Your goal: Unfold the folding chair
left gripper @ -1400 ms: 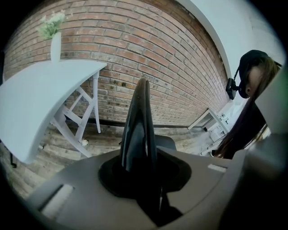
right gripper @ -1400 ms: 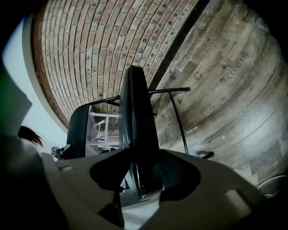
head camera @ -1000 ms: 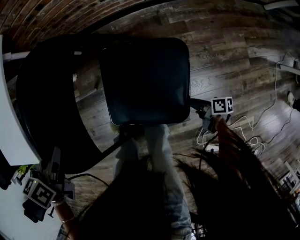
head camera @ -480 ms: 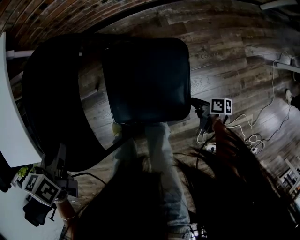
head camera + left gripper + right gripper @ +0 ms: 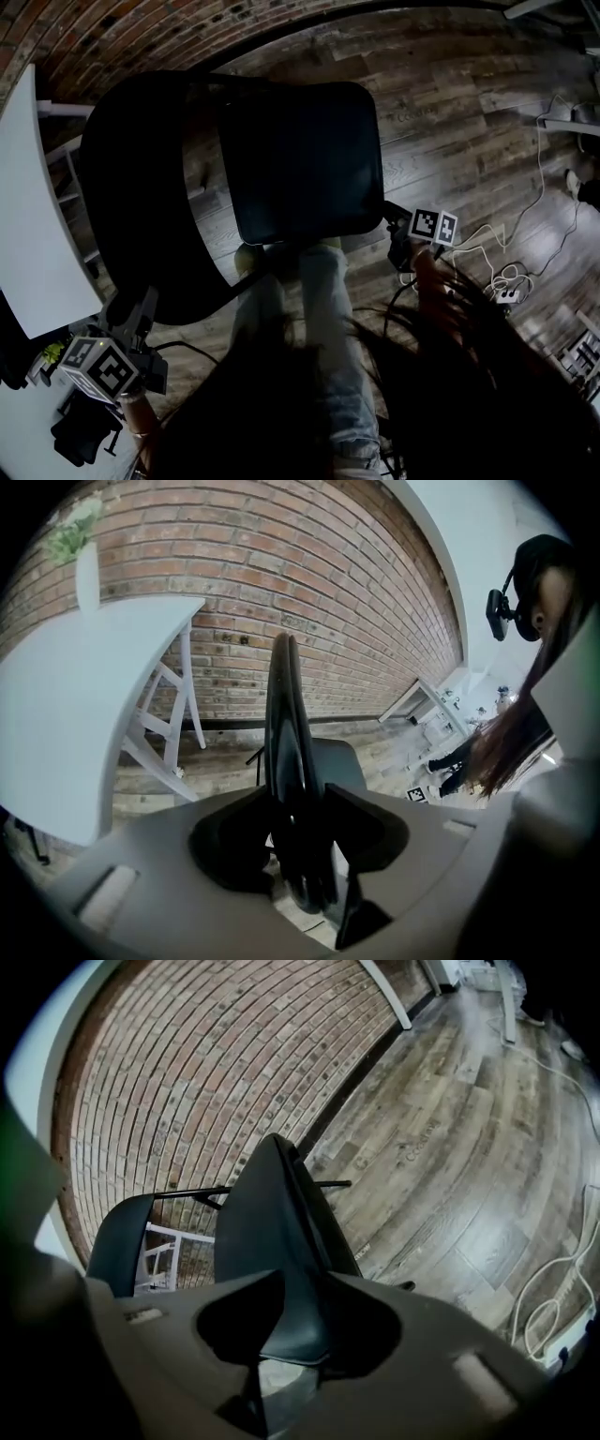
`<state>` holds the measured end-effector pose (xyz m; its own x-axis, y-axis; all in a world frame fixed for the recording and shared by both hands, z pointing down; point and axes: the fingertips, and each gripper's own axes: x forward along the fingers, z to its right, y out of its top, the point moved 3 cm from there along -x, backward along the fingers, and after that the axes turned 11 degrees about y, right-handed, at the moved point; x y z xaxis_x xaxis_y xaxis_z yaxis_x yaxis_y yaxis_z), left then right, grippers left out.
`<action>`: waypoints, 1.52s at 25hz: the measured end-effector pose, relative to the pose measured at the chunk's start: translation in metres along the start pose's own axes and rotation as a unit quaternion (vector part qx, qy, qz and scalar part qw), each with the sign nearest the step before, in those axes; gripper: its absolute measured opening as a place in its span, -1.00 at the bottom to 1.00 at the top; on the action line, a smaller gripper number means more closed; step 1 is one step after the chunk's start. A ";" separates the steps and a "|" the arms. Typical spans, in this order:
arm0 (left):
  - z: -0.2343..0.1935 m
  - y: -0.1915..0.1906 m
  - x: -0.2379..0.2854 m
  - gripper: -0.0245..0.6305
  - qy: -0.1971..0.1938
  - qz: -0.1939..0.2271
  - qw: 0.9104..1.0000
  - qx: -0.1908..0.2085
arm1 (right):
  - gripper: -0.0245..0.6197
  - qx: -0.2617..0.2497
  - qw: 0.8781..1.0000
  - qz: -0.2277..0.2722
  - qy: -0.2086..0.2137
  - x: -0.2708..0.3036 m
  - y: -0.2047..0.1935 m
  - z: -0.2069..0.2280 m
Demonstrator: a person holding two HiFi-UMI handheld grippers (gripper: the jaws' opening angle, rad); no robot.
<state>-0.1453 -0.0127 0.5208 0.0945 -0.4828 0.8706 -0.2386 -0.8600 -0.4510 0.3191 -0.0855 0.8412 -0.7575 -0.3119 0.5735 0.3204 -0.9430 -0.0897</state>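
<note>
The black folding chair [image 5: 281, 141] stands opened on the grey-brown wooden plank floor [image 5: 450, 103] right in front of me. Its square padded seat [image 5: 309, 178] lies flat just ahead of my pale trouser legs [image 5: 323, 319], and its rounded black backrest [image 5: 131, 187] is off to the left in the head view. My right gripper [image 5: 398, 239] sits at the seat's near right corner. In the right gripper view the seat [image 5: 272, 1260] runs edge-on between the jaws of that gripper [image 5: 300, 1279] and fills the gap from one jaw to the other. These jaws have just been closing and now clamp that edge. My left gripper [image 5: 136, 309] is low at the left, pointing up at the backrest's near rim. In the left gripper view the backrest [image 5: 286, 714] rises edge-on through the gap of that gripper [image 5: 300, 808]. Its jaws have just been opening and stand apart from the rim with a sliver of light on either side, so this grip is released. Beyond the chair runs a red brick wall [image 5: 94, 28]. A white curved-edge table [image 5: 37, 216] stands at my left, with a white vase of green leaves [image 5: 86, 574] on it. White cables [image 5: 525, 234] trail across the floor at my right.
</note>
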 end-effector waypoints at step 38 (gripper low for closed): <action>0.101 -0.039 -0.095 -0.58 -0.143 0.026 0.989 0.003 | -0.94 -0.140 0.988 0.004 0.064 -0.094 -0.094 -0.236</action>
<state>-0.0476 0.0506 0.4358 0.3513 -0.5525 0.7559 -0.2452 -0.8334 -0.4952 0.2257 0.0046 0.6036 -0.8275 -0.3146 0.4651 0.1699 -0.9297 -0.3267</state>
